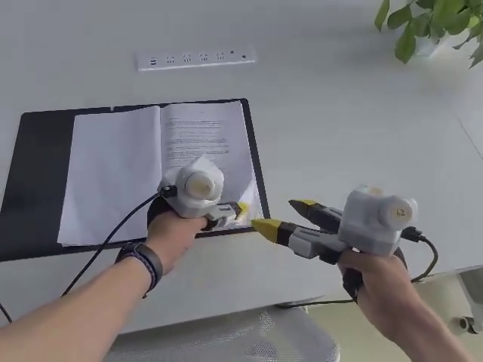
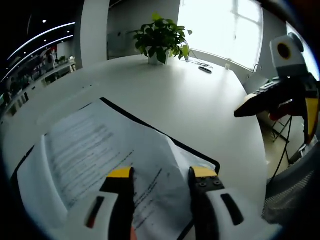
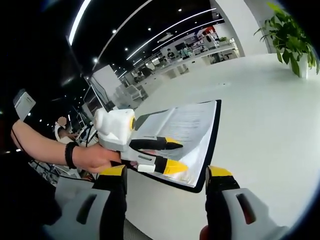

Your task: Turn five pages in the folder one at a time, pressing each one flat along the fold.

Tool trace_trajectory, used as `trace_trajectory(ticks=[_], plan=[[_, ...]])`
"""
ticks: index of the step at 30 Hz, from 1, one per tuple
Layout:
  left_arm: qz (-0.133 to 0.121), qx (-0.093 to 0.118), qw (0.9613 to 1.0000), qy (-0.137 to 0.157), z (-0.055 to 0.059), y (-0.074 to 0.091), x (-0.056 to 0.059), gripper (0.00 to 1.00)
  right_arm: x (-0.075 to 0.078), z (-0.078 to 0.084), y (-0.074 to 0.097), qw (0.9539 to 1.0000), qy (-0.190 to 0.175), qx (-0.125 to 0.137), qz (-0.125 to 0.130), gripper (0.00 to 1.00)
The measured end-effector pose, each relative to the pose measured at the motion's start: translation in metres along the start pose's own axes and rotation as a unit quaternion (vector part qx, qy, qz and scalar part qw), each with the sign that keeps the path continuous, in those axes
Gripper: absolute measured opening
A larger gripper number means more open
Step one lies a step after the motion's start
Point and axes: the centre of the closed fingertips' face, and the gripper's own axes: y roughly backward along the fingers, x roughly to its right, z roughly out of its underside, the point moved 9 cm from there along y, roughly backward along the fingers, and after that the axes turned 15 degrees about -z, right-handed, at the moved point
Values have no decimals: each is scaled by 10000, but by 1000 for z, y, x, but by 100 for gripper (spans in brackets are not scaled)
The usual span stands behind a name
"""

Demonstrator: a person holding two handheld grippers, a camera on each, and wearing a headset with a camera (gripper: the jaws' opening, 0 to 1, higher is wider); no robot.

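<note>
1. The folder (image 1: pixel 38 173) lies open on the desk (image 1: pixel 339 113), long axis left-right, fold pointing away from the person.
2. Left tongs (image 2: pixel 162 174) are spread at the right page's (image 1: pixel 204 136) near corner.
3. Right tongs (image 1: pixel 285 214) are spread, just right of the folder.
4. A power strip (image 1: pixel 196 58) lies beyond, and a plant (image 1: pixel 430 26) stands far right.

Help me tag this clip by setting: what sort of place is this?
Probably an open-plan office: a large white table with a power strip on it, a potted plant by a bright window, and more desks under ceiling light strips beyond.
</note>
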Motion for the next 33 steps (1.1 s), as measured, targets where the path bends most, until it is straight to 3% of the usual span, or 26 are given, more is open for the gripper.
trace_trajectory(ticks=[1,7,17,25,33], plan=[[-17,-6,9999,-155,0,0,1,43,2,-1,-2,10000,-13,2,-26,62],[-85,16,9999,-146,0,0,2,43,15,-10,-11,10000,28,-27,-92,60],[-82,0,9999,-127,0,0,1,42,46,-24,-46,9993,-233,43,-300,54],[-90,11,9999,-110,1,1,1,42,68,-20,-68,9950,-858,264,-426,45],[-93,6,9999,-92,1,1,2,42,77,-15,-78,9924,-1113,247,-464,41]])
